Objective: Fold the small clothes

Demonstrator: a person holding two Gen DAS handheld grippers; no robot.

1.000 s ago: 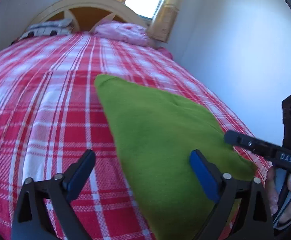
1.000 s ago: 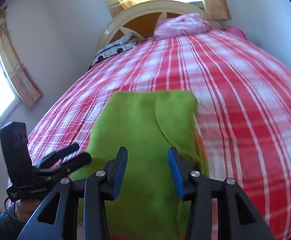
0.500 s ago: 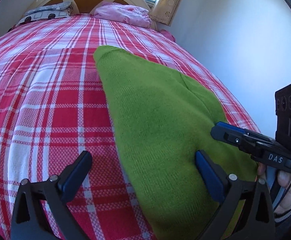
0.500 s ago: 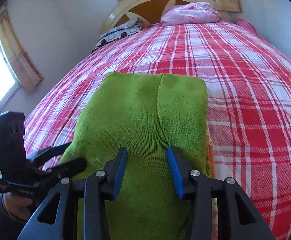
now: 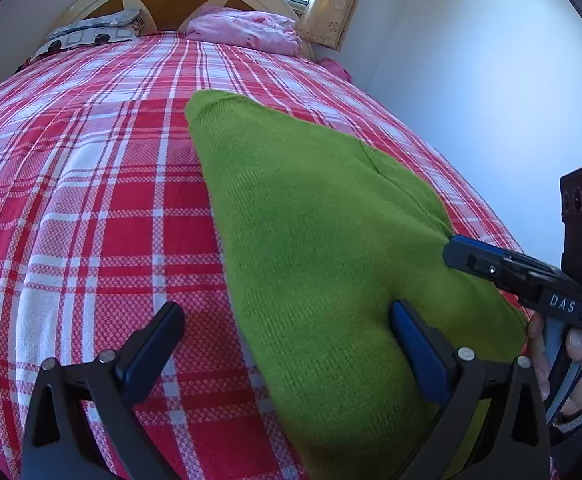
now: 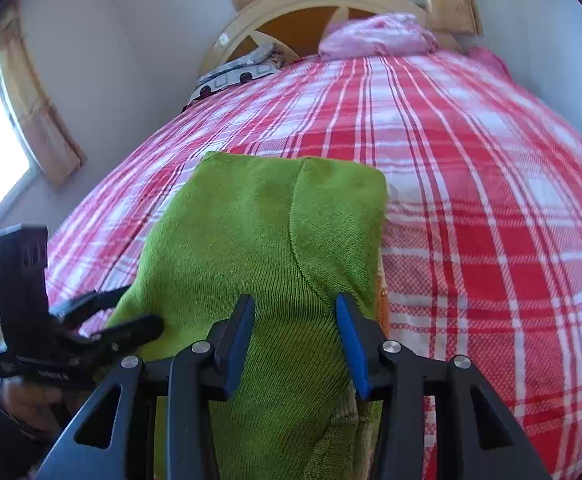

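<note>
A green knitted garment (image 6: 259, 248) lies folded lengthwise on the red-and-white checked bed (image 5: 91, 208), with no container about it. The left gripper (image 5: 287, 344) has its jaws spread wide over the garment's near edge. The right gripper (image 6: 295, 336) has its jaws partly spread above the knit, pinching nothing.
</note>
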